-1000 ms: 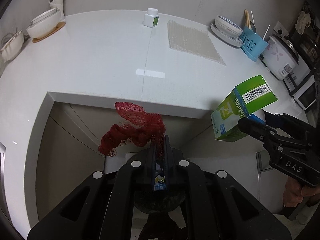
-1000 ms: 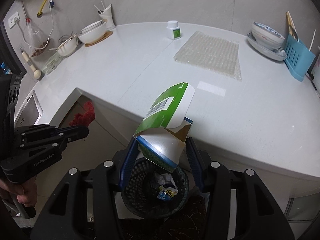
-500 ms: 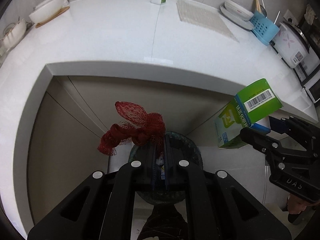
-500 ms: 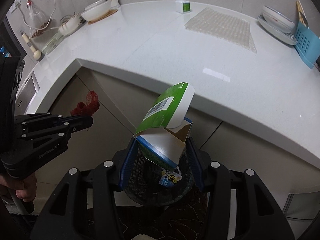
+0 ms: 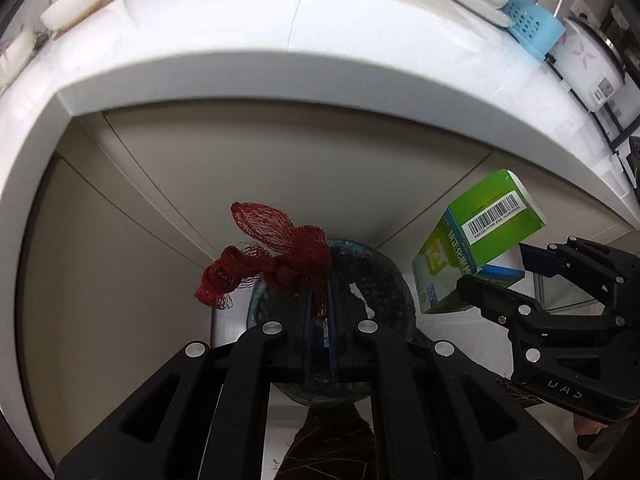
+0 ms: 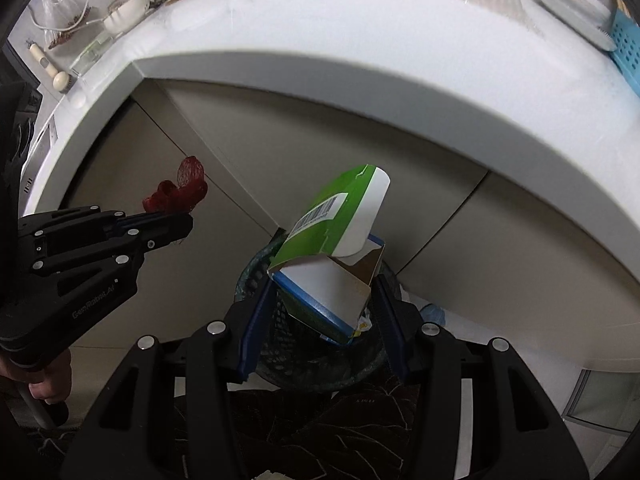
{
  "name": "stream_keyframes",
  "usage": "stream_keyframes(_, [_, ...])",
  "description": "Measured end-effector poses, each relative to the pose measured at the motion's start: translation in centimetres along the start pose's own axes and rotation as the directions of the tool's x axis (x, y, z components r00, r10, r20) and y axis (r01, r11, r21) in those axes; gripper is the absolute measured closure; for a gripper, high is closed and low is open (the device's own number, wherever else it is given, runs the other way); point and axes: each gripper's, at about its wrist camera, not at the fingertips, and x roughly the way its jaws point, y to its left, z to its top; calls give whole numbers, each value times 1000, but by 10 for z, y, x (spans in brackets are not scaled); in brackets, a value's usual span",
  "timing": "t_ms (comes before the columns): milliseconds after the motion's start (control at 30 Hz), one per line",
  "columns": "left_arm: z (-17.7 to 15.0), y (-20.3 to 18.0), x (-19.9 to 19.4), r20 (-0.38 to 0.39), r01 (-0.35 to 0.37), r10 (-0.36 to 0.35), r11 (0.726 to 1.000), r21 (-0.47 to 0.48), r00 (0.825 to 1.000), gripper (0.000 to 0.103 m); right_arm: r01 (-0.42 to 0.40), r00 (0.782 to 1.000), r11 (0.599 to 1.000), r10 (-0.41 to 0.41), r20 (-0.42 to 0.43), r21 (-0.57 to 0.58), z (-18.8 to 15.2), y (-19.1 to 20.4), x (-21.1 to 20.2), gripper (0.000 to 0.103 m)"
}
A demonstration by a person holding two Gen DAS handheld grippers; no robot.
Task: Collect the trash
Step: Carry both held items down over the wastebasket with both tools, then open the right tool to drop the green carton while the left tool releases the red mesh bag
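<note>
Between the pressed-together fingers of our left gripper (image 5: 321, 300), we are pinching a red mesh bag (image 5: 276, 254), its bulk bunching just ahead and left of the tips, above the dark trash bin (image 5: 384, 280) showing beneath them. Off to the right, the right gripper is holding a green carton (image 5: 476, 244).

Ahead of our right gripper (image 6: 324, 304), we are clamping that carton (image 6: 332, 240) at its open lower end, tilted over the bin (image 6: 256, 276) directly below.

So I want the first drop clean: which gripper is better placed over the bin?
Left, probably. The left gripper holds the red net above the bin; the green carton hangs beside its rim there.
</note>
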Motion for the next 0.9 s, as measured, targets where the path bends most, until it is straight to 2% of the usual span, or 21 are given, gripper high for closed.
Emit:
stream_keyframes(567, [-4,3,34,-51,-22,20,999,-45,999,97,-22,996,999,19,-92,-27,-5,5,47,55])
stream_keyframes(767, [-4,1,35,-54,-26,23,999,-45,998,97,-17,995,999,14,-101,-34,-2,10,54,51])
stream_keyframes(900, [-8,3,39,-59,-27,24,999,-42,998,97,-14,995,999,11,-97,-29,1,7,55,43])
